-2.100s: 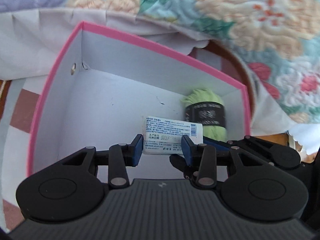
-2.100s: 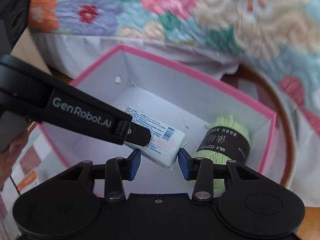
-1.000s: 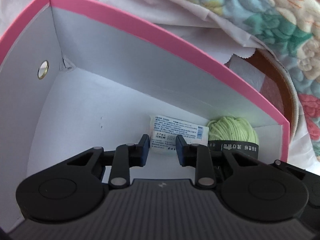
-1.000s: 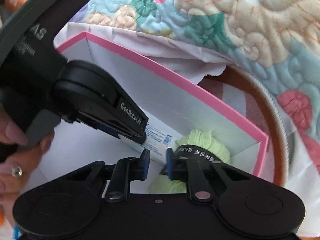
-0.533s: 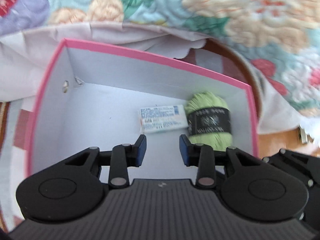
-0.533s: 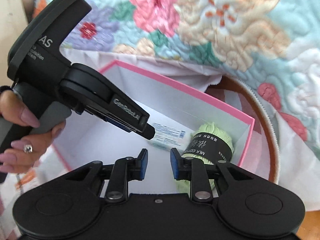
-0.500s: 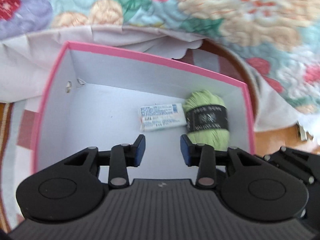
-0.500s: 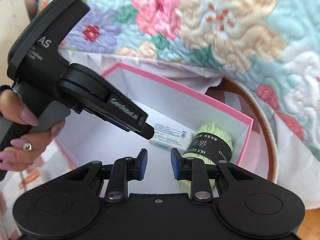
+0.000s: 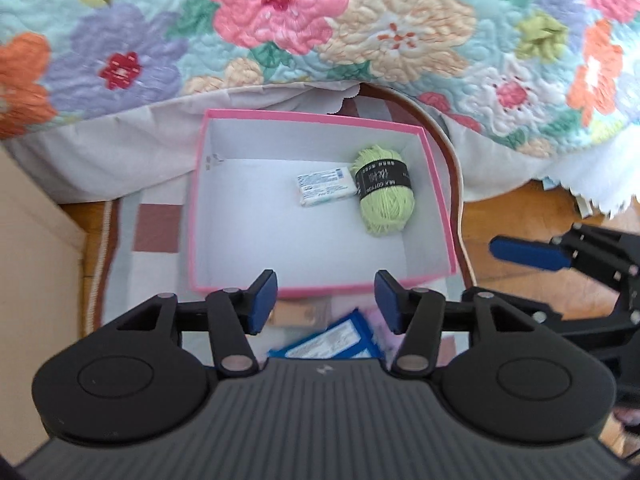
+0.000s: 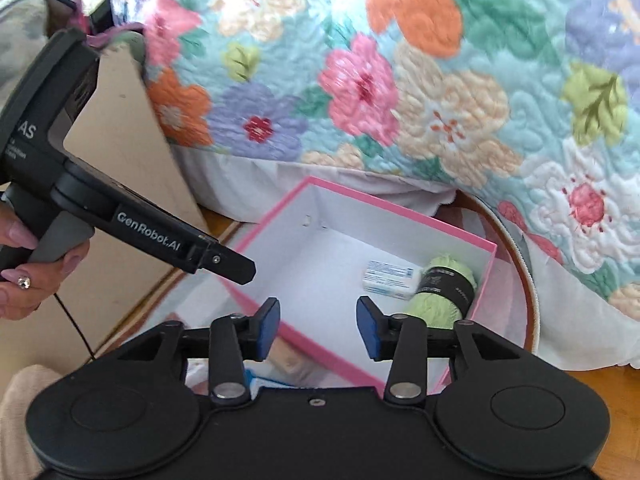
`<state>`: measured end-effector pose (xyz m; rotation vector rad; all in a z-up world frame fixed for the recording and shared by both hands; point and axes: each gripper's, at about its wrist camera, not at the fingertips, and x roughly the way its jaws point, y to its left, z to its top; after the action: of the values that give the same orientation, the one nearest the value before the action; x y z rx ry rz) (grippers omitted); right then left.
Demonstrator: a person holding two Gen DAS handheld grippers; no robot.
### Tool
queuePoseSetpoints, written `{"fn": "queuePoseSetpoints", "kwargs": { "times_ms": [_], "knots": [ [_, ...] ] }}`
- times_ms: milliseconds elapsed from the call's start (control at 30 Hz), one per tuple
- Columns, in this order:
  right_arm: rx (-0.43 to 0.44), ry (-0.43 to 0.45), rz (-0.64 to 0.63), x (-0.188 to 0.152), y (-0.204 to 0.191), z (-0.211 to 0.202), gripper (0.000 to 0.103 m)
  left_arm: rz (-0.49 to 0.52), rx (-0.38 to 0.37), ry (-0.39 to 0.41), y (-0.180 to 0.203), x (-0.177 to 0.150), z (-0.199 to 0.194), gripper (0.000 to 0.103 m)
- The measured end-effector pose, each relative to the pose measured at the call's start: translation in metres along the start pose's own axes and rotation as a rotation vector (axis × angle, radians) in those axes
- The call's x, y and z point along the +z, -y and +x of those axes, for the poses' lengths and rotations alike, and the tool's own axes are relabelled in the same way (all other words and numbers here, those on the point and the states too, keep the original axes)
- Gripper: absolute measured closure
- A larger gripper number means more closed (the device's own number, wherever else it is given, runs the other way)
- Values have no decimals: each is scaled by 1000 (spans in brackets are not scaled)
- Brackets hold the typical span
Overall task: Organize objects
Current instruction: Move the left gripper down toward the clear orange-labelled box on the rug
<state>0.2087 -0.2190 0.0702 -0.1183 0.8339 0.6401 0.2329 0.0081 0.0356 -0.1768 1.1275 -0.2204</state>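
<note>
Matt white card inside the box, smooth, pink paper skin on rim and outer walls. Fuzzy pale-green yarn ball in its far right corner, glossy black paper band round the middle. Glossy printed wrapper on the small white packet touching it. Puffy stitched cotton on the floral quilt. Flat woven rug under the box, polished wood floor beyond. Matt black plastic on left gripper and right gripper, blue rubbery pads, bare metal pivot pins.
</note>
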Motion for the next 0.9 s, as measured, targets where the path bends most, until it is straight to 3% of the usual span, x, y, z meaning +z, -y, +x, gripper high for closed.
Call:
{"fn": "queuePoseSetpoints", "kwargs": {
  "times_ms": [300,567,667,800,900],
  "knots": [
    [53,-24,-49,-9,-54,-38,46,13,64,22,-11,-42,-60,44],
    [127,-54,-95,-27,-99,-53,37,33,46,13,-15,-84,-87,38],
    [148,-73,-119,-37,-116,-48,36,50,40,7,-17,-98,-89,35],
    [194,-106,-124,-52,-134,-27,24,50,27,-11,-28,-112,-80,32],
    [211,-120,-122,-60,-142,-8,23,57,18,-33,-38,-119,-62,30]
  ]
}}
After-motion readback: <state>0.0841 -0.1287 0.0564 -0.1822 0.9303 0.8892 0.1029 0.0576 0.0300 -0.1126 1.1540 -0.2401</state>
